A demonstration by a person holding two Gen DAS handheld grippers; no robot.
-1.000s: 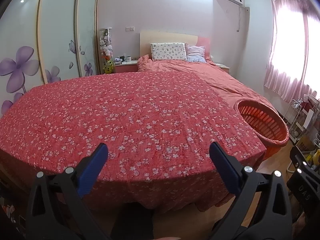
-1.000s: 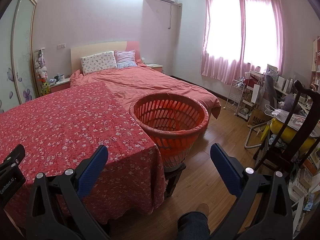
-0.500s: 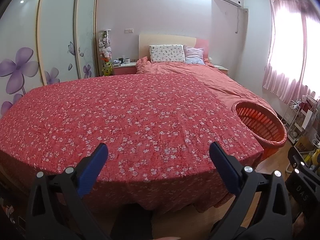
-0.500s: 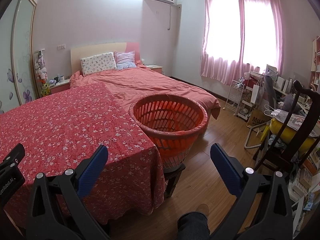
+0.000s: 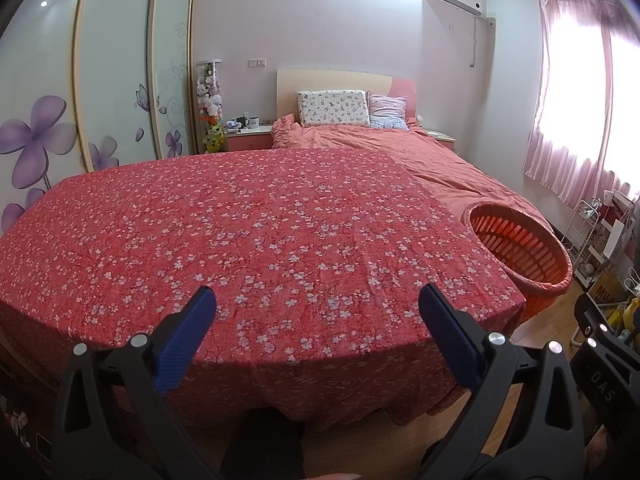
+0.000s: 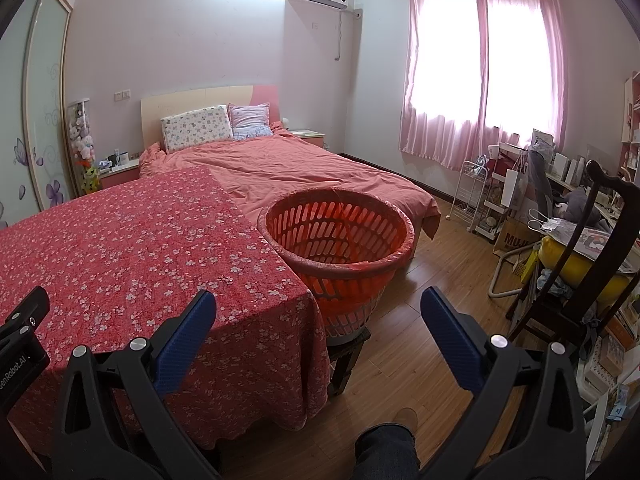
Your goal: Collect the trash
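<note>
The worktop [image 5: 248,232] with the red flowered cloth is the landmark. The left claw [image 5: 316,320] is wide apart and holds nothing, above its near edge. The right claw [image 6: 318,322] is also wide and holds nothing, beside its right corner. The orange basket [image 6: 340,240] stands just beside that corner, in front of the bed [image 6: 304,168]

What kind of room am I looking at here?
A bedroom, most likely in a home: a made bed with two pillows against a headboard, a bedside table, and a wardrobe with flower-painted sliding doors.
</note>
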